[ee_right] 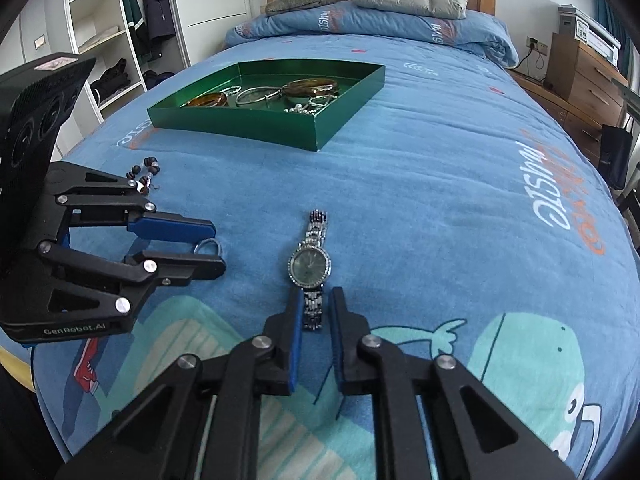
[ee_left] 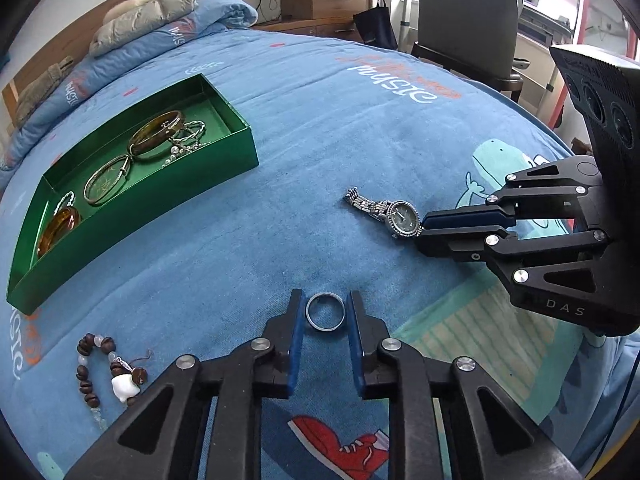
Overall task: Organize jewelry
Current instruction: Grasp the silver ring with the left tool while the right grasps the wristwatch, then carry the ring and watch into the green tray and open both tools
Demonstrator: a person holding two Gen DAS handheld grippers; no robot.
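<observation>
A silver ring (ee_left: 325,312) lies on the blue bedspread between the open fingers of my left gripper (ee_left: 325,312); the pads stand close on either side of it. It also shows in the right wrist view (ee_right: 208,246). A silver watch (ee_right: 311,266) lies flat; my right gripper (ee_right: 315,304) is open with its fingers on either side of the near strap. The watch also shows in the left wrist view (ee_left: 394,214). A green tray (ee_left: 240,152) holds several bangles and chains. A brown bead bracelet (ee_left: 108,368) lies at the left.
The green tray (ee_right: 332,128) sits toward the head of the bed. A folded quilt and pillows (ee_right: 408,0) lie at the headboard. A wooden drawer unit (ee_right: 580,72) and a chair (ee_left: 464,20) stand beside the bed.
</observation>
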